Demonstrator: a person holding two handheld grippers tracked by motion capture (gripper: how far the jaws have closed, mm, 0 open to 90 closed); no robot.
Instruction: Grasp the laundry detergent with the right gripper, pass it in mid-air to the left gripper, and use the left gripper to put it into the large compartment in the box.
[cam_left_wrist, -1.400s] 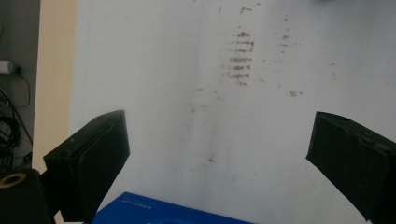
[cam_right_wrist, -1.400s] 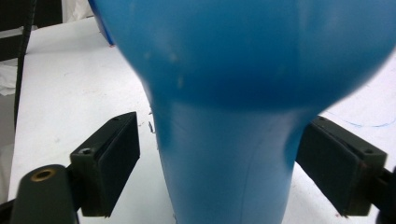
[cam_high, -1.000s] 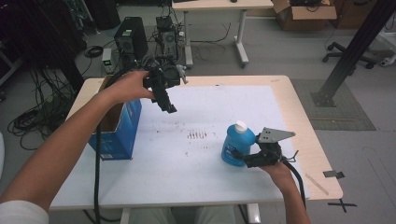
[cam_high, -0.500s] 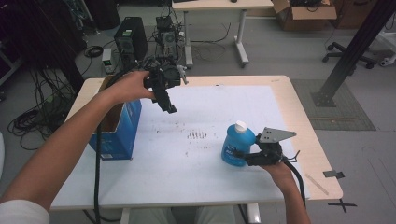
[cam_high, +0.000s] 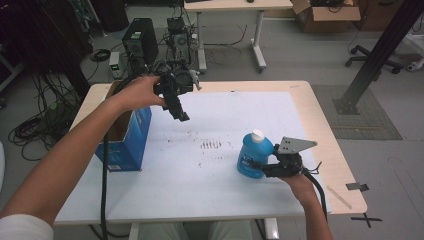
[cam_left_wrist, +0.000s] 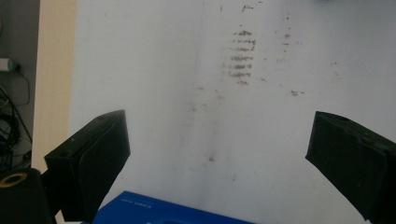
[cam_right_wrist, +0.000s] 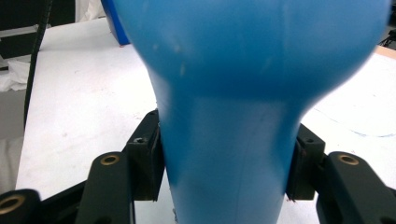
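Note:
A blue plastic bottle (cam_high: 252, 157) with a white cap stands upright on the white-covered table (cam_high: 200, 190), near its front right. My right gripper (cam_high: 259, 170) reaches it from the right at table level. Its jaws have just been closing with the bottle between them. In the right gripper view both pads (cam_right_wrist: 149, 158) press the narrow waist of the bottle (cam_right_wrist: 233, 93), so my right gripper (cam_right_wrist: 226, 163) is shut on it. My left gripper (cam_high: 180, 115) hangs above the table's back left, tilted down. In the left gripper view my left gripper (cam_left_wrist: 219, 158) is open with nothing between its jaws.
An open blue cardboard box (cam_high: 125, 135) stands at the table's left edge, and its rim (cam_left_wrist: 163, 212) lies just under the left jaws. Dark smudges (cam_high: 211, 145) mark the sheet mid-table. Beyond the table are a computer tower (cam_high: 140, 42), floor cables, another table and a black post (cam_high: 380, 55).
Both hands and the bottle keep their places; no shift shows in the high view.

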